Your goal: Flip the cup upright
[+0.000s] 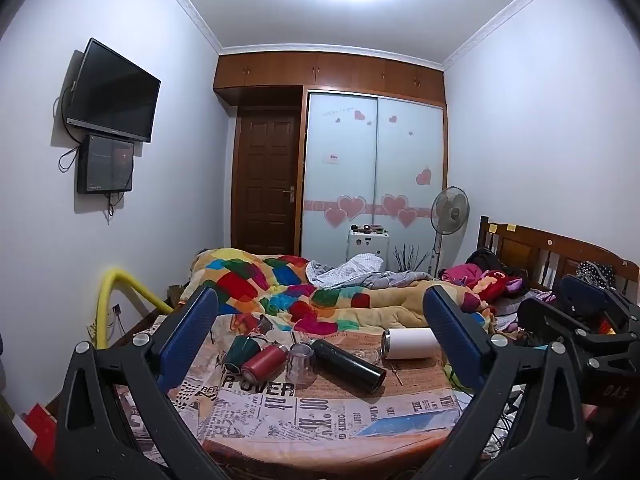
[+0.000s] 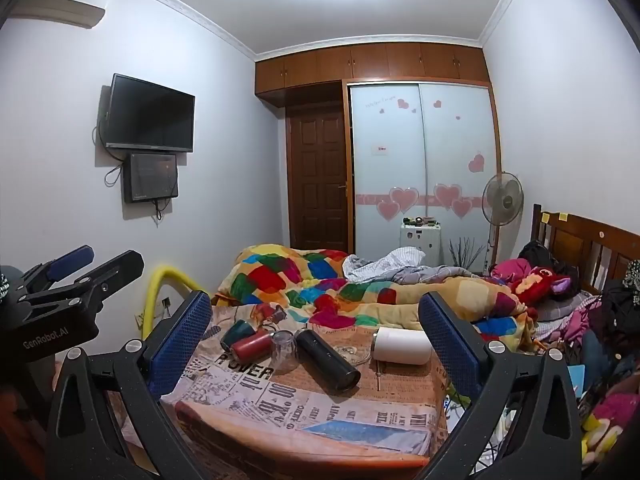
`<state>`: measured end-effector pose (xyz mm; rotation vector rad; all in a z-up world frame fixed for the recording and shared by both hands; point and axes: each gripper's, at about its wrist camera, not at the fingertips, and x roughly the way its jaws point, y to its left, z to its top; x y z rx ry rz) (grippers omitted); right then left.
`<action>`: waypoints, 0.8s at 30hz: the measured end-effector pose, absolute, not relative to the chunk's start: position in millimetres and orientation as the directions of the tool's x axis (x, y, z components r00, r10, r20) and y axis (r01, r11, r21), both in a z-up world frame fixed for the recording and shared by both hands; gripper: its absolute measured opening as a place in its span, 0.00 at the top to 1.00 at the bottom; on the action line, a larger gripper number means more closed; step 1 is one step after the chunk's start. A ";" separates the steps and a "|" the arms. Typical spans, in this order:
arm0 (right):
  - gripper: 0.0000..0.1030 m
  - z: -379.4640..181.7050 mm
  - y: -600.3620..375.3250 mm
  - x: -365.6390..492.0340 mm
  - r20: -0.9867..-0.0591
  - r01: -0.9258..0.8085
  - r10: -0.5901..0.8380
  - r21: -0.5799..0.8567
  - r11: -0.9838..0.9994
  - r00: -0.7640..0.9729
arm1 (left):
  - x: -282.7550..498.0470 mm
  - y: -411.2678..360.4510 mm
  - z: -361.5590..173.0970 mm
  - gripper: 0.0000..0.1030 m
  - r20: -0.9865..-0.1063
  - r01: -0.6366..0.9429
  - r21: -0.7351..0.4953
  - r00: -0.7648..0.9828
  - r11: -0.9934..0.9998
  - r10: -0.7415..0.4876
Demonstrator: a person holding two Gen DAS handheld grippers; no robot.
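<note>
Left wrist view: my left claw (image 1: 320,340) is spread wide, nothing between the blue pads, hanging back short of the worktop (image 1: 360,408) with its newsprint cover. Right wrist view shows the same for my right claw (image 2: 316,340): pads apart, empty, well short of the cups. No contact anywhere, so I judge this the approach step, with no target committed.

Cups on the worktop, left to right:
- green cup (image 1: 237,351), on its side at the far left, touching the next one
- red cup (image 1: 262,360), on its side, open end toward me
- clear glass (image 1: 301,364), standing mouth-down just beside the red one
- black flask (image 1: 348,365), lying diagonally, long body, mid worktop
- second clear glass piece (image 1: 366,356) behind the flask, hard to read
- white cup (image 1: 408,343), on its side at the right, mouth facing left, apart from the rest

Which cup the task means I cannot tell; all look unrighted. My guess: white cup for the right claw, since it lies alone on that side with room around it.

Next move calls for going forward and down, straddling the chosen body across its width, closing, lifting clear, then rotating until the mouth faces up. A round body on cloth may roll when touched, so the pads should close evenly.
</note>
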<state>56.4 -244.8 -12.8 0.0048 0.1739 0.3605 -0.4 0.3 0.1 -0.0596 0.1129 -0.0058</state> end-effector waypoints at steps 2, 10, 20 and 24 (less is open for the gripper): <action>0.00 -12.7 -244.7 56.5 -0.171 -0.349 0.350 0.036 0.936 0.921 | 1.6 -0.7 0.2 0.00 -0.129 -0.008 -0.048 0.992 0.999 0.002; 0.00 -12.8 -244.9 56.3 -0.173 -0.350 0.350 0.035 0.936 0.921 | 4.7 -3.1 4.7 0.00 -0.136 -0.006 -0.043 0.991 0.999 0.000; 0.00 -13.9 -246.4 57.2 -0.176 -0.350 0.350 0.034 0.936 0.920 | 1.5 0.4 -4.0 0.00 -0.122 -0.004 -0.058 0.993 0.998 -0.003; 0.00 -13.8 -246.8 57.1 -0.176 -0.350 0.350 0.033 0.936 0.920 | 1.9 0.3 -4.7 0.00 -0.122 -0.002 -0.058 0.993 0.998 -0.005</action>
